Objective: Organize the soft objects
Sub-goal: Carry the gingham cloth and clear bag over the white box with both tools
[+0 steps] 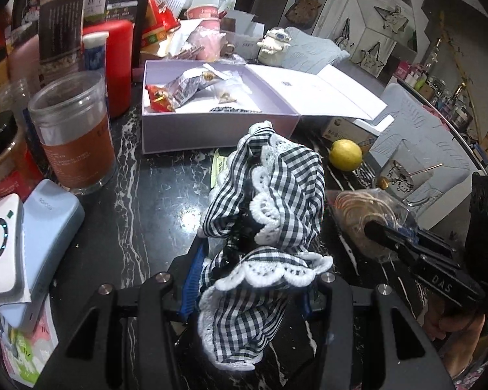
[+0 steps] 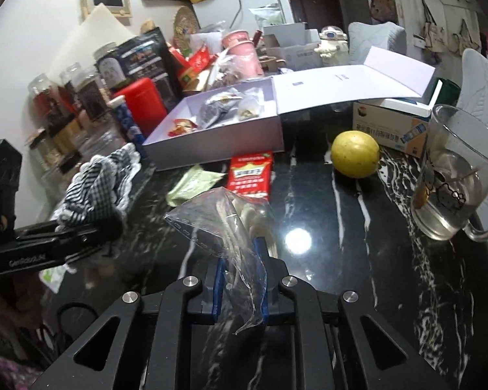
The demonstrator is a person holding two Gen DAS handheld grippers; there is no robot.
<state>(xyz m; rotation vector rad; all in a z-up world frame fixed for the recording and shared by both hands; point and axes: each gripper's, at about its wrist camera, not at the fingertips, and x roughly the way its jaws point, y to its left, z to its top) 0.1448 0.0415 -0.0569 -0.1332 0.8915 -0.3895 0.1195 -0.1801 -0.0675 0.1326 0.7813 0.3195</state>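
My left gripper (image 1: pixel 244 243) is shut on a black-and-white gingham cloth with white lace trim (image 1: pixel 270 201), held above the black marble table (image 1: pixel 153 208); the cloth hides the fingertips. It also shows in the right wrist view (image 2: pixel 97 178), with the left gripper (image 2: pixel 110 227) at the left. My right gripper (image 2: pixel 244 243) is shut on a clear plastic bag (image 2: pixel 224 224) with something pale inside. In the left wrist view the right gripper (image 1: pixel 371 227) holds this bag (image 1: pixel 361 214) at the right. An open white box (image 1: pixel 218 123) with packets lies beyond.
A yellow lemon (image 2: pixel 354 154) and a glass mug (image 2: pixel 452 175) sit on the right. A red packet (image 2: pixel 250 172) and green sachet (image 2: pixel 192 185) lie before the box (image 2: pixel 211 143). Jars (image 1: pixel 74 136), a red canister (image 1: pixel 117 65) and a blue device (image 1: pixel 45 227) crowd the left.
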